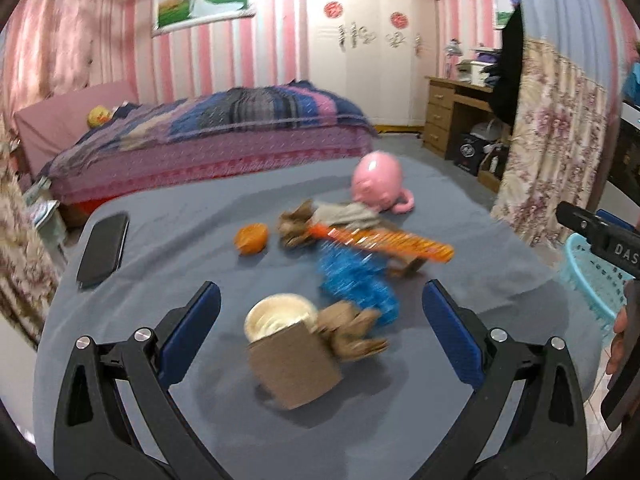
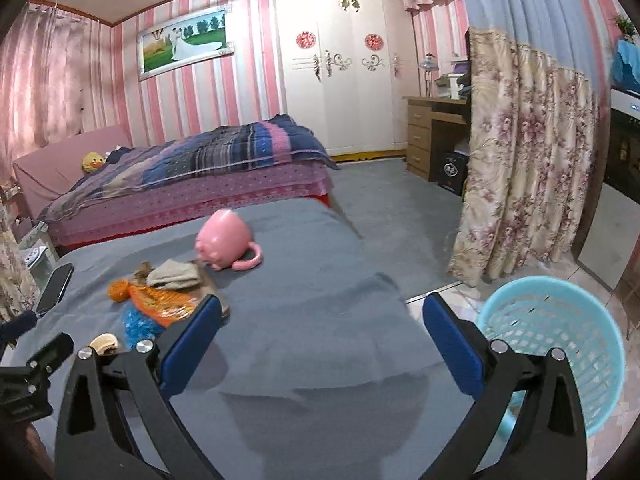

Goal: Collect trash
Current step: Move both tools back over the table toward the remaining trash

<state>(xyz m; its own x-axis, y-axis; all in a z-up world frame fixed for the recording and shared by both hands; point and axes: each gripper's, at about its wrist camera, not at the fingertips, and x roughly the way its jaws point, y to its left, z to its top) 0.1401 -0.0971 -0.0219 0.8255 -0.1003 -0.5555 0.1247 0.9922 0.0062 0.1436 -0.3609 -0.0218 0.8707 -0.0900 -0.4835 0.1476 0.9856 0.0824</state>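
Trash lies on the grey-blue tablecloth (image 1: 180, 232): a paper cup with a brown sleeve (image 1: 288, 344) on its side, crumpled brown paper (image 1: 352, 332), a blue wrapper (image 1: 356, 280), an orange snack wrapper (image 1: 384, 242), and orange peel (image 1: 251, 239). My left gripper (image 1: 320, 320) is open just above the cup, its jaws wide on either side. My right gripper (image 2: 320, 332) is open and empty over bare cloth, right of the trash pile (image 2: 160, 300). The light blue basket (image 2: 560, 344) stands on the floor at its right.
A pink piggy-shaped mug (image 1: 378, 182) lies beyond the trash, with a grey cloth (image 1: 348, 214) near it. A black phone (image 1: 104, 248) lies at the table's left. A bed (image 2: 192, 176), a desk (image 2: 432, 136) and a floral curtain (image 2: 528, 160) stand behind.
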